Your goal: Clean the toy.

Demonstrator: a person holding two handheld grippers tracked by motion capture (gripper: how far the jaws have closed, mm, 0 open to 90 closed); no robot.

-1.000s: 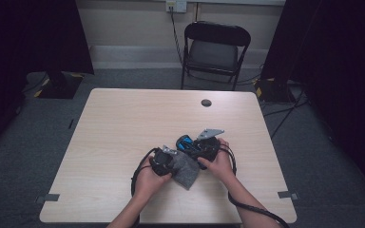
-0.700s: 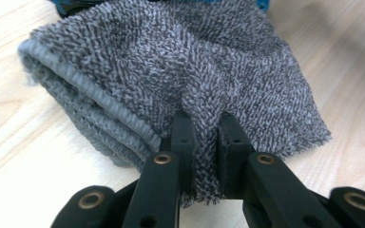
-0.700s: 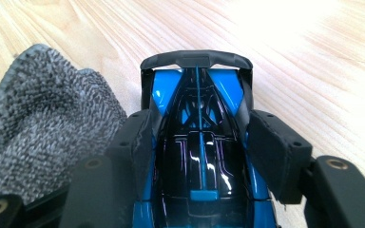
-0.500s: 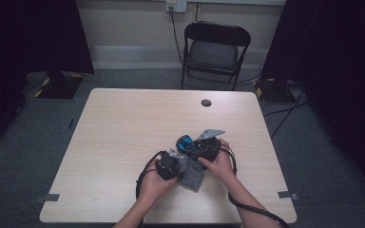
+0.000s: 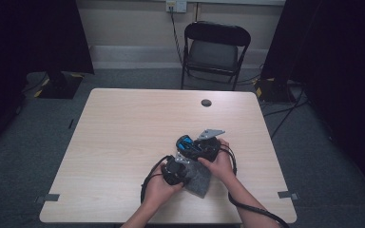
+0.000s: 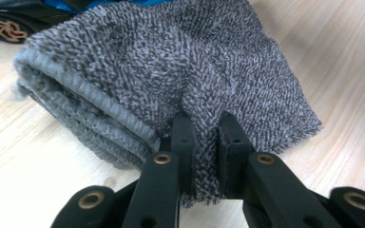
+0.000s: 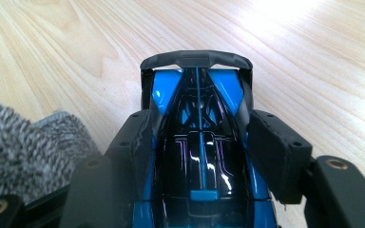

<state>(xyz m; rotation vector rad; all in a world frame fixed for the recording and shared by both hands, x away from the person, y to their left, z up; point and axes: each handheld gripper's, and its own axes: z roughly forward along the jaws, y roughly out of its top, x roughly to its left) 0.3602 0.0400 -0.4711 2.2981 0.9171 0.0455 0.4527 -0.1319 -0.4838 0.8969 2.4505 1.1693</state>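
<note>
Right claw point(image 7: 197, 142) clamps blue-and-black toy race car point(image 7: 199, 156) steady above pale wooden counter point(image 5: 123, 137) | left claw point(image 6: 204, 137) pinches folded grey terry cloth point(image 6: 171, 71) beside it, seemingly for wiping.

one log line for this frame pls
left gripper: shut on cloth | right gripper: shut on toy car | cloth: folded, on table, beside car

The place reads as a lab or recording studio: a bare wooden table point(image 5: 123, 142) stands mid-frame on grey carpet, black curtains point(image 5: 33, 38) hang at both upper corners, a folding chair point(image 5: 216, 52) waits top centre, and cables point(image 5: 285, 114) trail right.
</note>
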